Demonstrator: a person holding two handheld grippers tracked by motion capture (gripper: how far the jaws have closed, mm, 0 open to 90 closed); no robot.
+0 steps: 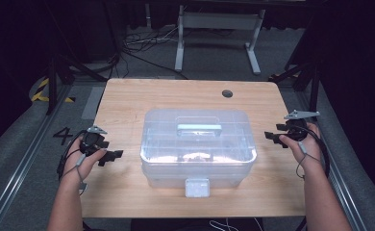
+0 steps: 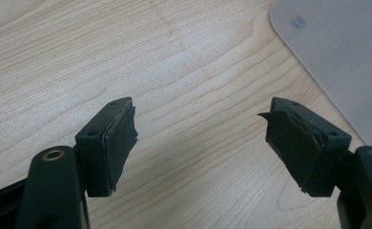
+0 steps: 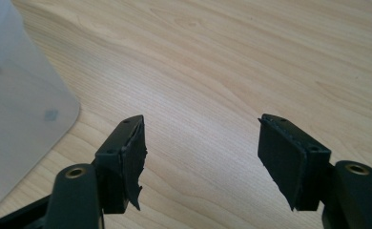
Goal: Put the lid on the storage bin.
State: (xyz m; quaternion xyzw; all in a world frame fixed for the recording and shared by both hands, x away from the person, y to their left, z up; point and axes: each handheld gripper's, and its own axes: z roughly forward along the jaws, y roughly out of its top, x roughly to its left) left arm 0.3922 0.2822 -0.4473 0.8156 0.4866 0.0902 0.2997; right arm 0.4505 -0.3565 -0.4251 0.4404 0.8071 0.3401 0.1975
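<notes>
Left gripper: jaws wide apart, nothing between them, held near the tabletop's left edge. Right gripper: jaws wide apart, nothing between, near the right edge. Forearms enter from the near edge.

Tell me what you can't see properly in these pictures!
- What's inside the clear storage box: high view, frosted lid and glare blur it.
- Box in the left claw view: cut off by the edge.
- Box in the right claw view: blurred, cut off.
</notes>
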